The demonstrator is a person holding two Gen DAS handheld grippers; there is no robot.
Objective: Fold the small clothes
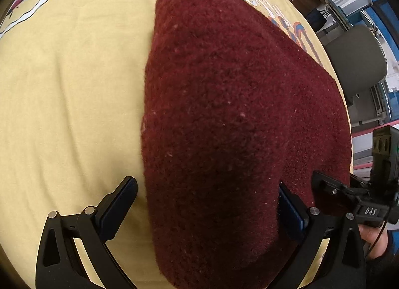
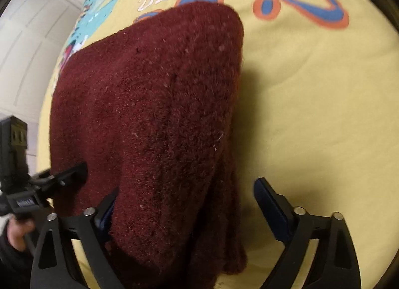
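A yellow sheet [image 1: 62, 89] printed with cartoon lettering covers the surface; on it lies a dark red woolly garment [image 1: 237, 114], folded into a thick pad, its near end reaching back between both tools; the left gripper [image 1: 207, 204] stands wide open, one pad [image 1: 117, 209] on bare sheet, the other pressed against the cloth's right side; the right gripper [image 2: 184, 209] is likewise spread wide, its left pad [image 2: 106, 210] half buried in wool, gripping nothing.
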